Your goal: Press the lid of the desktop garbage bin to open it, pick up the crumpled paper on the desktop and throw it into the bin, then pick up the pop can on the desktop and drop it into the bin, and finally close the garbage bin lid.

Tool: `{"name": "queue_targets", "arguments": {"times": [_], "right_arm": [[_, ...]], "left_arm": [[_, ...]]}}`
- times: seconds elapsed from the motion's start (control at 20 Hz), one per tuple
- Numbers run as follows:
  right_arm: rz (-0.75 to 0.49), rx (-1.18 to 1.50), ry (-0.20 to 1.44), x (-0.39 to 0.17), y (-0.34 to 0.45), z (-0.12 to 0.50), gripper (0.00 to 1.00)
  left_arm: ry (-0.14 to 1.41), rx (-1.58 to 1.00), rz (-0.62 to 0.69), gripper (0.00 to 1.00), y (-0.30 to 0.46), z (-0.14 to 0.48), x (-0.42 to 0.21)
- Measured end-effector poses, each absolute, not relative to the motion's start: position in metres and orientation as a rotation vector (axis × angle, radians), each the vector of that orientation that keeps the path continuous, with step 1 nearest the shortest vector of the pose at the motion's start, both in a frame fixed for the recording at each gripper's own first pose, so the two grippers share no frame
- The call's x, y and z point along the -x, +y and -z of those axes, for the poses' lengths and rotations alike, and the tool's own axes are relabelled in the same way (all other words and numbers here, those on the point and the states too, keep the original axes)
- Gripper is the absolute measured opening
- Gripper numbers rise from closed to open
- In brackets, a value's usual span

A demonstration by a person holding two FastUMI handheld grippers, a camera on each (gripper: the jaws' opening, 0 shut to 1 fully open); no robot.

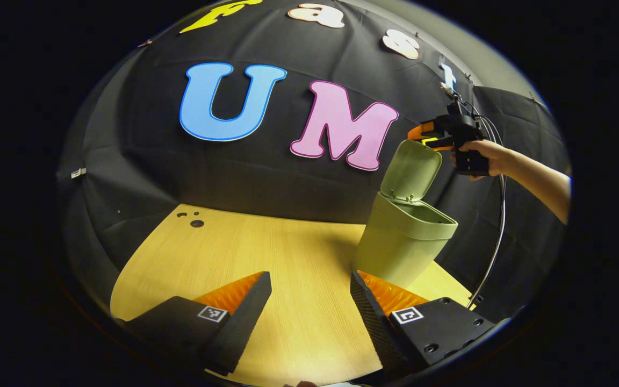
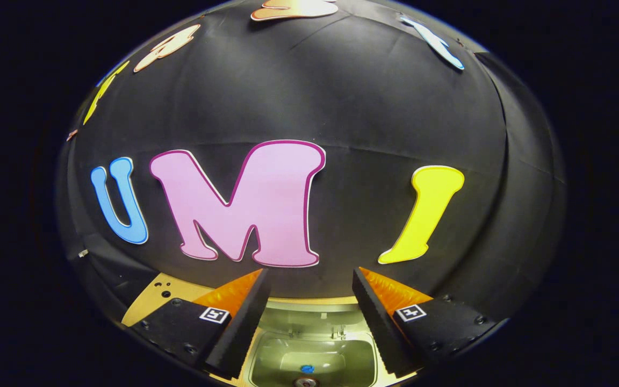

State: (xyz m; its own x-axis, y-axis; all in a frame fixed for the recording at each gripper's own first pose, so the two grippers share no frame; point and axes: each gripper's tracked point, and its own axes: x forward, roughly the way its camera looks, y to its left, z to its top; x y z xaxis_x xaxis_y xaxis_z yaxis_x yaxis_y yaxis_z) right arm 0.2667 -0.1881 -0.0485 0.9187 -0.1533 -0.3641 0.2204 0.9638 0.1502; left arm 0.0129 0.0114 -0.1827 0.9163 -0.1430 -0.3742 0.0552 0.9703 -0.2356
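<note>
Both tongs gape empty, the right tongs [image 1: 422, 135] at the lid's [image 1: 410, 171] twelve o'clock: pushing off-centre could topple the bin [image 1: 395, 244].

Pale wood table with a green bin on it

The table [image 1: 288, 258] has a light, yellowish wood-grain top with a few small dark holes [image 1: 194, 219] near its far left corner. The green bin [image 1: 395, 242] stands on its right side, lid [image 1: 411, 169] tipped up. In the right gripper view, a corner of the table [image 2: 153, 293] shows at lower left.
</note>
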Motion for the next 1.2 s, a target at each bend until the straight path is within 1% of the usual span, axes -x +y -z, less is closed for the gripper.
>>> {"name": "queue_targets", "arguments": {"times": [0.2, 0.45, 0.65, 1.0, 1.2], "right_arm": [[0.189, -0.178, 0.345, -0.237, -0.179, 0.053, 0.97], [0.193, -0.099, 0.35, -0.196, -0.164, 0.066, 0.97], [0.171, -0.068, 0.372, -0.173, -0.145, 0.083, 0.97], [0.126, -0.073, 0.439, -0.15, -0.121, 0.123, 0.98], [0.098, -0.12, 0.468, -0.145, -0.111, 0.141, 0.98]], "left_arm": [[0.409, 0.213, 0.117, 0.95, 0.004, 0.185, -0.014], [0.409, 0.194, 0.137, 0.95, -0.003, 0.182, -0.017], [0.406, 0.174, 0.159, 0.95, -0.009, 0.179, -0.021], [0.405, 0.175, 0.165, 0.95, -0.015, 0.177, -0.017], [0.416, 0.176, 0.16, 0.95, -0.015, 0.181, -0.013]]}}
